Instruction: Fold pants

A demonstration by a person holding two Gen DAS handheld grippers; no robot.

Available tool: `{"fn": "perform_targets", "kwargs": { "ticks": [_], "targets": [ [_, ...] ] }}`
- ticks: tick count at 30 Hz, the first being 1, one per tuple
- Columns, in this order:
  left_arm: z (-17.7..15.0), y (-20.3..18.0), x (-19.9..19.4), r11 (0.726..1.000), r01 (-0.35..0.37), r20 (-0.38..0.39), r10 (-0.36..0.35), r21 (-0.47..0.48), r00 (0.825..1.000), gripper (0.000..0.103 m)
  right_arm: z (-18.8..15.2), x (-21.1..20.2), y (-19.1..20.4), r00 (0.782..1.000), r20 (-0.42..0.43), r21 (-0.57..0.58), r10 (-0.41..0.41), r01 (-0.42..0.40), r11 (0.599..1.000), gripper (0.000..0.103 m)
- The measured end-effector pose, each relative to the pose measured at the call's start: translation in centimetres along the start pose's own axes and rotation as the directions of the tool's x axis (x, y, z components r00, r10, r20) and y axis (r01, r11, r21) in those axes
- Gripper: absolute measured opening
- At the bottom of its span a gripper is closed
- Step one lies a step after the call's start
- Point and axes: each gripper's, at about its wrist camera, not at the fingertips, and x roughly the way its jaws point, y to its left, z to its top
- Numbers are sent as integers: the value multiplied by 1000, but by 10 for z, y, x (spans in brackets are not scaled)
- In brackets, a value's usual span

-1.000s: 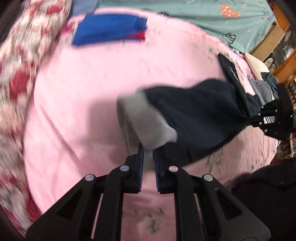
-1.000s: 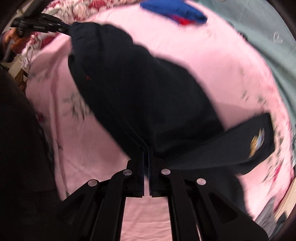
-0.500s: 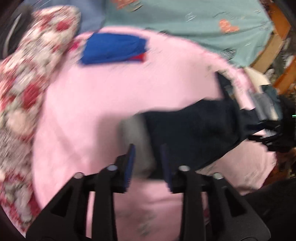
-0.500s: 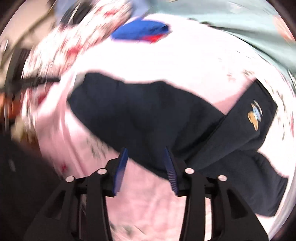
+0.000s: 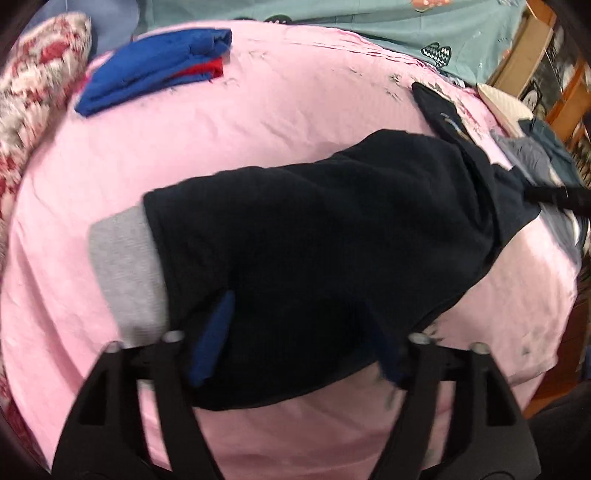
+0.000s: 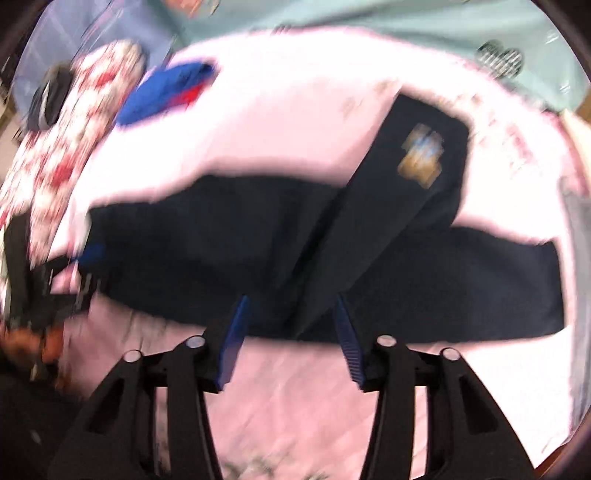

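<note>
Dark navy pants [image 5: 332, 229] with a grey waistband [image 5: 125, 273] lie on the pink sheet [image 5: 258, 110]. My left gripper [image 5: 303, 332] is open, its blue pads spread just above the waist end, holding nothing. In the right wrist view the pants [image 6: 258, 243] lie across the sheet with one leg bearing a yellow and blue patch [image 6: 421, 155] angled away. My right gripper [image 6: 291, 332] is open and empty over the near edge of the pants. The right gripper's tip [image 5: 554, 195] shows at the far end in the left wrist view.
A folded blue and red garment [image 5: 155, 70] lies at the far left of the sheet. A red and white floral quilt [image 5: 33, 92] lies at the left. A teal sheet [image 5: 332, 26] lies behind. More clothes [image 5: 532, 155] are piled at the right.
Both grippers were shut on the pants and held them up. Both have opened wide and let go. The pants now lie flat on the sheet.
</note>
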Motion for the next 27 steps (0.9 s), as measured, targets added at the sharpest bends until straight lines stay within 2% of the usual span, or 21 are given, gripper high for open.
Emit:
{"fn": "perform_targets", "kwargs": {
  "ticks": [2, 4, 8, 10, 12, 14, 15, 17, 18, 21, 23, 25, 27],
  "targets": [
    [2, -4, 3, 999, -15, -6, 15, -29, 1000, 85, 42, 12, -19, 996, 51, 47, -72, 70, 996, 53],
    [-1, -11, 7, 997, -65, -10, 65, -34, 998, 86, 73, 30, -43, 990, 56, 113, -126, 119, 986, 53],
    [-3, -29, 15, 980, -186, -15, 185, -69, 983, 88, 132, 93, -75, 974, -20, 200, -225, 224, 954, 53],
    [-2, -32, 17, 967, -231, -22, 230, -109, 973, 88, 149, 129, -86, 965, -84, 216, -249, 262, 941, 53],
    [0, -35, 20, 951, -274, -37, 271, -146, 962, 89, 156, 157, -93, 944, -150, 202, -293, 319, 926, 53],
    [2, -36, 22, 937, -302, -56, 296, -176, 953, 89, 149, 157, -98, 948, -115, 227, -296, 315, 922, 54],
    [3, -36, 22, 933, -309, -61, 303, -187, 951, 89, 145, 158, -99, 955, -105, 236, -279, 297, 925, 52],
    [4, -35, 22, 924, -322, -72, 314, -204, 947, 91, 139, 154, -104, 963, -100, 222, -250, 266, 938, 27],
    [5, -35, 24, 921, -328, -79, 318, -210, 945, 91, 136, 151, -108, 967, -101, 217, -232, 249, 944, 8],
    [9, -35, 28, 917, -339, -96, 325, -210, 941, 95, 124, 123, -137, 990, -79, 298, -120, 139, 944, 5],
    [11, -36, 29, 915, -346, -108, 330, -208, 938, 95, 116, 82, -159, 1000, 19, 355, -22, 14, 935, 5],
    [12, -36, 29, 916, -349, -121, 330, -199, 936, 95, 100, 27, -185, 986, 159, 393, 51, -111, 913, 5],
    [13, -38, 28, 917, -348, -129, 328, -196, 936, 95, 74, -20, -208, 959, 271, 432, 87, -202, 879, 5]
  ]
}}
